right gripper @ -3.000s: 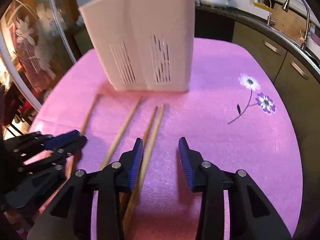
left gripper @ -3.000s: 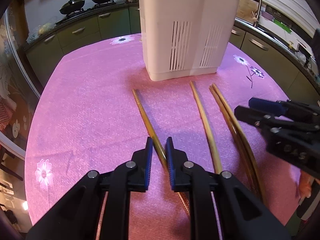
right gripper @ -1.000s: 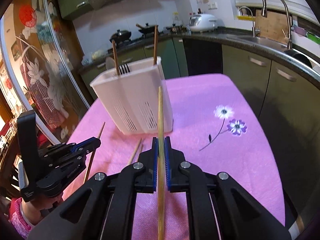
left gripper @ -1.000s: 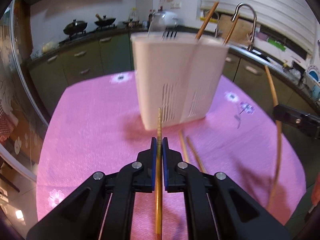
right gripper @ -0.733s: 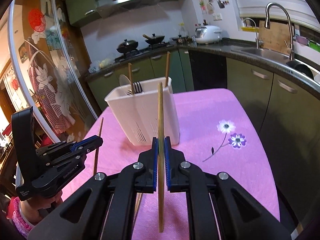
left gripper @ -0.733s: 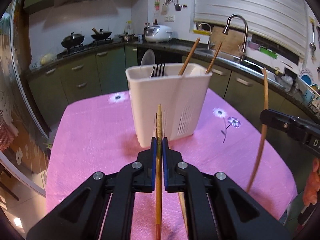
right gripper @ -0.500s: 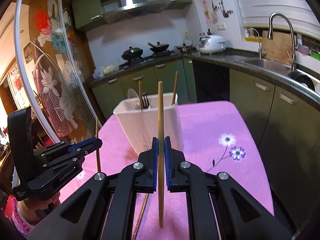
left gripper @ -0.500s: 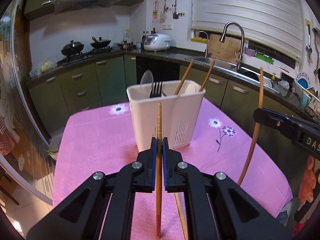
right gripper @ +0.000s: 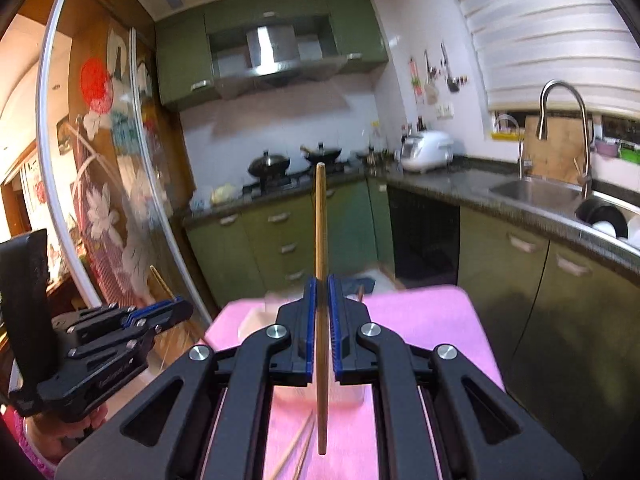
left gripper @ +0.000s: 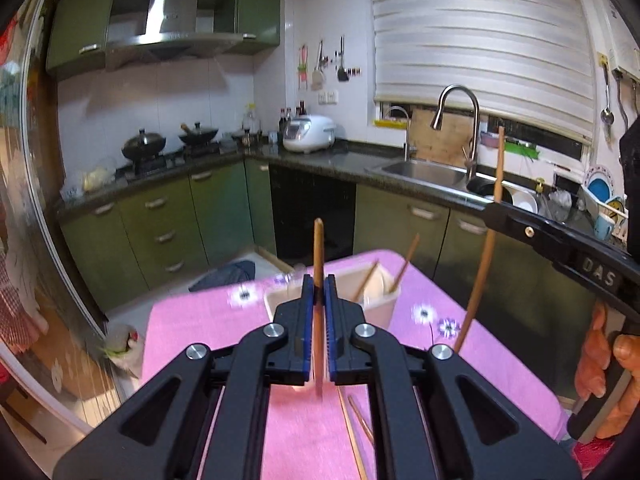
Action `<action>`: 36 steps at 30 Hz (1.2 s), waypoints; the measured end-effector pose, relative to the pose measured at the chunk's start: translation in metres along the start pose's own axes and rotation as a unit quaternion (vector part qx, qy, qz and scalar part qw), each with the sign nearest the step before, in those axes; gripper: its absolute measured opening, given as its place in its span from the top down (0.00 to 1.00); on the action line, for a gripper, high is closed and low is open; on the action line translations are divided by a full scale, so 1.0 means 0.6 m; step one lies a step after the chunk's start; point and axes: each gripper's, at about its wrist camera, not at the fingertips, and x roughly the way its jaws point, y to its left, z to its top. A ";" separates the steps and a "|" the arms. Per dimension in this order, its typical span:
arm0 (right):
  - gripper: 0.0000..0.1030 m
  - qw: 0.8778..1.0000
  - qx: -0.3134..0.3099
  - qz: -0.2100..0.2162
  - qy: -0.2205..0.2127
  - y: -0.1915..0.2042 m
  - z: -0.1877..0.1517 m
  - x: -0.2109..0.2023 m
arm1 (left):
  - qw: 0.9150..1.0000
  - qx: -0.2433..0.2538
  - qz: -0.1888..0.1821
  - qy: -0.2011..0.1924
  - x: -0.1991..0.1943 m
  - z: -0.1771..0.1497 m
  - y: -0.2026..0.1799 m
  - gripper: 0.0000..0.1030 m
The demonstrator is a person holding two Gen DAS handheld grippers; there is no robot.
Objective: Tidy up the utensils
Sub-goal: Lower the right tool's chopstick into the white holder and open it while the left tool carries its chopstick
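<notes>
Each gripper is clamped on one upright chopstick, the left gripper [left gripper: 319,304] on its chopstick [left gripper: 318,256] above the white utensil holder [left gripper: 376,306], the right gripper [right gripper: 321,300], lettered "DAS", on another [right gripper: 320,224], over the pink tablecloth [left gripper: 492,364] in a green-cabinet kitchen.
</notes>
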 end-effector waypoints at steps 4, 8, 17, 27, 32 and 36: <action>0.93 1.000 0.000 -0.001 -0.027 0.005 0.049 0.014 | 1.000 0.007 0.004 -0.016 -0.010 0.034 0.001 0.95; 0.93 0.999 -0.003 0.003 -0.045 0.013 0.087 0.025 | 0.999 0.012 0.009 -0.032 -0.017 0.067 0.003 0.95; 0.93 0.998 -0.015 -0.001 -0.068 0.031 0.133 0.045 | 0.998 0.001 0.017 -0.063 -0.003 0.133 0.023 0.95; 0.93 0.997 -0.021 -0.022 -0.071 0.023 0.158 0.110 | 0.998 -0.012 0.020 -0.051 0.058 0.129 0.036 0.95; 0.93 0.998 -0.016 -0.028 -0.058 0.012 0.144 0.151 | 1.000 -0.009 0.021 -0.016 0.109 0.089 0.037 0.95; 0.93 0.999 -0.013 -0.032 -0.041 0.005 0.123 0.188 | 1.000 -0.008 0.021 0.010 0.136 0.048 0.036 0.94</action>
